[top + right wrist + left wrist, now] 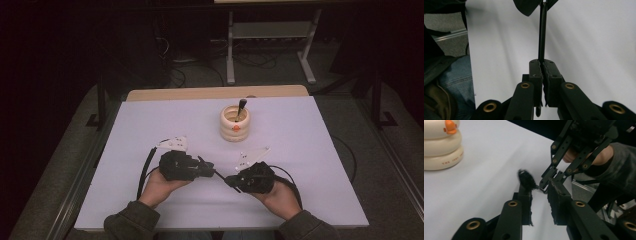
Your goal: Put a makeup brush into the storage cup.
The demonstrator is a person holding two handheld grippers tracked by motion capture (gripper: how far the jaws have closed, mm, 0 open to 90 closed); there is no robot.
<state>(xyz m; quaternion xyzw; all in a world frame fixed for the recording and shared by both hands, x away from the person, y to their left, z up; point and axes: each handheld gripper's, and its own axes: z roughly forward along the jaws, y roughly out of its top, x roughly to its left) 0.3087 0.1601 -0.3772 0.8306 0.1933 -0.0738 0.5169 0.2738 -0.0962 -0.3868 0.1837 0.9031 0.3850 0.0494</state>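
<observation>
**Handover of the brush: 1 firm grip, 1 loose end**

The right gripper (pixel 542 63) has its jaws pressed fully together on the thin black handle of a small brush (pixel 542 32), which runs straight out from the pads. The brush hangs low over the white table (pixel 150 125), between the 2 hands and well in front of the cream duck-billed pot (pixel 234 125). A second dark-handled tool (pixel 241 107) stands in that pot.

In the left gripper view the fuzzy black brush head (pixel 526 179) sits at the tip of 1 jaw of the left gripper (pixel 539 191). Those jaws stand narrow, with a clear gap between the pads, and the far pad does not touch the bristles. So the brush is carried by the right gripper alone.

Likely troubles, as I judge them:

1. The left jaws may close on the soft head rather than the handle. Bristles would squash and slide, so the grip would be poor.
2. If the right gripper lets go before the left has a true hold, the brush would drop onto the table and could roll.
3. The 2 grippers meet almost tip to tip. A small push from either hand could knock the jaws together, or lever the slim handle sideways in the right pads.
4. The handle is thin and smooth-looking, so it could twist in the grip.
</observation>
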